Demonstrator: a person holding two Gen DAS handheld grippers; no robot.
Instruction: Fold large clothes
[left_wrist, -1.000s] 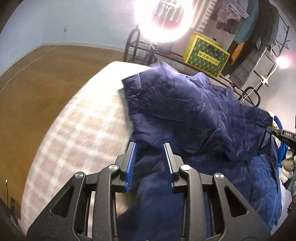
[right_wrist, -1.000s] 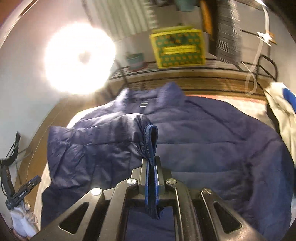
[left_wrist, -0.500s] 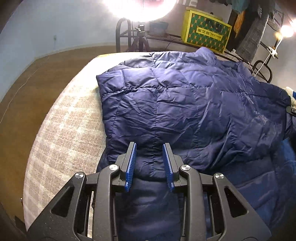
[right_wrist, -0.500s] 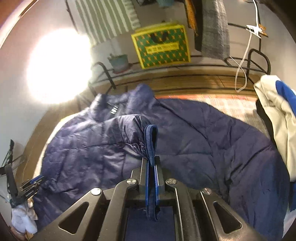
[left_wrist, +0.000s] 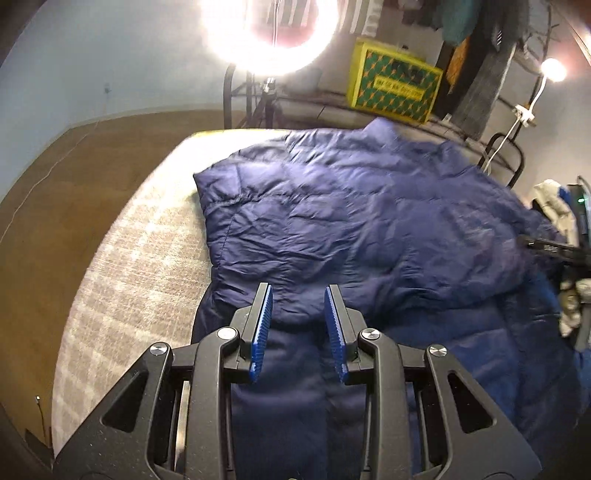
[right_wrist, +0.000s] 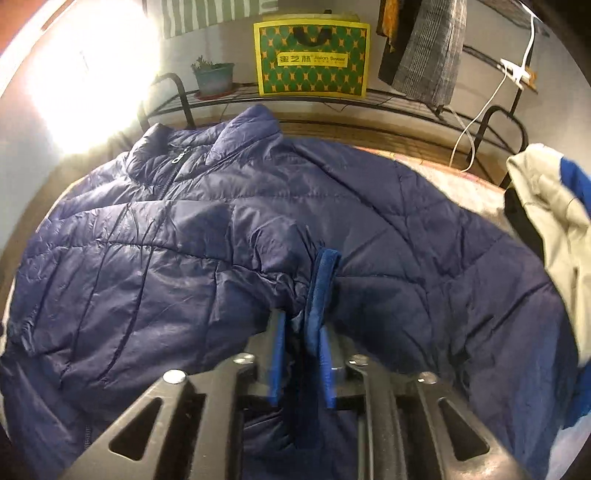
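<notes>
A navy puffer jacket (left_wrist: 369, 221) lies spread on the pale patterned bed (left_wrist: 129, 258), its collar (right_wrist: 251, 125) at the far end. One sleeve is folded across the body. That sleeve's blue cuff (right_wrist: 325, 269) stands between the pads of my right gripper (right_wrist: 301, 325), whose jaws are opening; a gap shows on the cuff's left side. My left gripper (left_wrist: 298, 291) hovers open over the jacket's near left part, nothing between its blue pads (left_wrist: 262, 325).
A bright ring light (left_wrist: 273, 33) glares at the back. A black metal rack (right_wrist: 369, 99) holds a yellow-green box (right_wrist: 312, 59) and a plant pot (right_wrist: 214, 77); clothes (right_wrist: 424, 48) hang above. A white and blue garment (right_wrist: 546, 206) lies on the right. Wooden floor (left_wrist: 55, 184) borders the bed.
My right gripper came down toward the jacket with the cuff and its pads parted from a tight pinch. The raised sleeve now lies flat. My left gripper shifted over the jacket's edge.
</notes>
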